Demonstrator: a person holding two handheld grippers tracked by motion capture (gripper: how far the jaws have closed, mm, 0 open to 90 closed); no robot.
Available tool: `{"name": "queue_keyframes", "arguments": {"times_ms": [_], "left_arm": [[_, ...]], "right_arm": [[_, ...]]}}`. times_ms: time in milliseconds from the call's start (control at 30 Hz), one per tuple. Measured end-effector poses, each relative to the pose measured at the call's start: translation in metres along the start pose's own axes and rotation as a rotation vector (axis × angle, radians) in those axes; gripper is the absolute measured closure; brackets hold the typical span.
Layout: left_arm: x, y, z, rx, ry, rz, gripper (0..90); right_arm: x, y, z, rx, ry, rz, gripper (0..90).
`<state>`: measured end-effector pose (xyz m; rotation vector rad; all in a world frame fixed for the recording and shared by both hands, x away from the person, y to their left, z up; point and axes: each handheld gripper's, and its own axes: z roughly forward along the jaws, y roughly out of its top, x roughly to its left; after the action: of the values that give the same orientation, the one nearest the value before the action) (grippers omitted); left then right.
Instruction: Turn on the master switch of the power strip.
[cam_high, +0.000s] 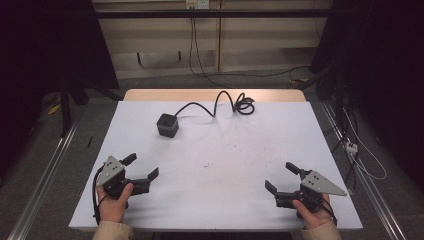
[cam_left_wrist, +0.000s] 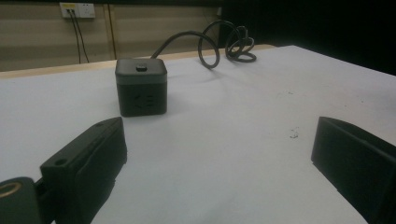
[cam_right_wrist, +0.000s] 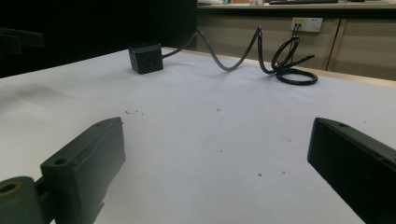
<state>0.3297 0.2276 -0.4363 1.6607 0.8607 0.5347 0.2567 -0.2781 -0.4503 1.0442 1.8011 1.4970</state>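
Note:
A black cube-shaped power socket (cam_high: 167, 124) sits on the white table (cam_high: 215, 170), left of centre toward the far side, with its thick black cable (cam_high: 227, 102) coiling off to the far edge. My left gripper (cam_high: 141, 167) rests near the front left corner in a hand, jaws wide apart and empty. At the front right my right gripper (cam_high: 282, 177) is also held open with nothing in it. In the left gripper view the cube (cam_left_wrist: 141, 87) stands ahead between the jaws. The right gripper view has the cube (cam_right_wrist: 145, 58) far off at the left and the cable coil (cam_right_wrist: 289, 65) at the back.
A wooden strip (cam_high: 210, 95) borders the table's far edge. Metal rails (cam_high: 45, 175) run along both sides on the floor. A white plug strip (cam_high: 351, 146) and loose cables lie on the floor at the right. Wall sockets (cam_left_wrist: 77, 9) sit on the back wall.

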Motion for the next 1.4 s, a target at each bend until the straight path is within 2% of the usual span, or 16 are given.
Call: {"name": "queue_keyframes", "arguments": {"times_ms": [367, 533, 733, 967, 1167, 1400], "left_arm": [[0.0, 0.004, 0.005, 0.001, 0.008, -0.018, 3.3], [0.001, 0.008, 0.008, -0.018, -0.002, -0.023, 3.3], [0.003, 0.012, 0.013, -0.008, 0.001, -0.02, 4.6], [0.004, 0.013, 0.024, 0.01, -0.011, -0.044, 6.2], [0.007, 0.013, 0.029, 0.016, 0.008, -0.061, 7.2], [0.008, 0.016, 0.033, 0.019, 0.012, -0.051, 7.5]], "right_arm": [[0.001, 0.0, 0.0, 0.0, 0.001, 0.006, 4.1], [0.001, 0.0, -0.001, -0.001, 0.001, 0.007, 4.1], [0.001, 0.001, -0.002, -0.001, 0.0, 0.004, 4.2], [0.001, 0.0, -0.003, 0.0, -0.002, 0.006, 4.2], [0.001, 0.0, -0.004, 0.0, -0.007, 0.003, 4.2], [0.001, 0.0, -0.003, 0.004, -0.005, 0.0, 4.2]]}}
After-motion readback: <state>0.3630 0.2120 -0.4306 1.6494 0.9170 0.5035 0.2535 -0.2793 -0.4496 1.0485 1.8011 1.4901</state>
